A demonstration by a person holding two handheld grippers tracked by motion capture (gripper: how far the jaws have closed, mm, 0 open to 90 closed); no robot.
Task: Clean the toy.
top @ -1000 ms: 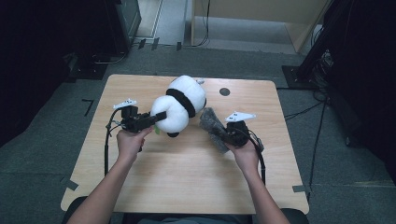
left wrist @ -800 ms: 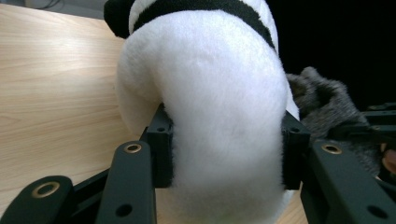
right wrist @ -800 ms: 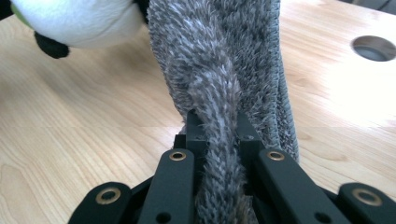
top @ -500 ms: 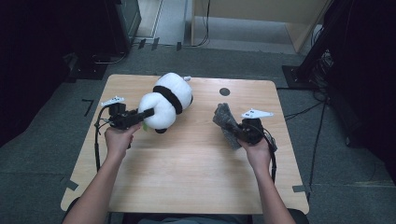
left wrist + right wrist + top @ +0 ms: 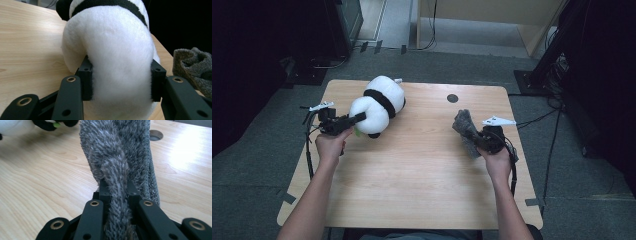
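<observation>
Left tool clamps plush panda — right tool pinches grey cloth.

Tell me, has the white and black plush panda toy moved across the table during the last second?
Yes. The white and black plush panda toy has shifted left, away from the round dark hole in the wooden tabletop, carried by the left hand-held gripper.

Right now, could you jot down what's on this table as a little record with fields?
Surface: wooden table with a round dark hole near the far edge
Left claw: clamped on the white end of a plush panda
Panda: white with a black band, lying on the left part of the table
Right claw: pinching a grey fuzzy cloth
Cloth: bunched, on the right side, apart from the panda
</observation>
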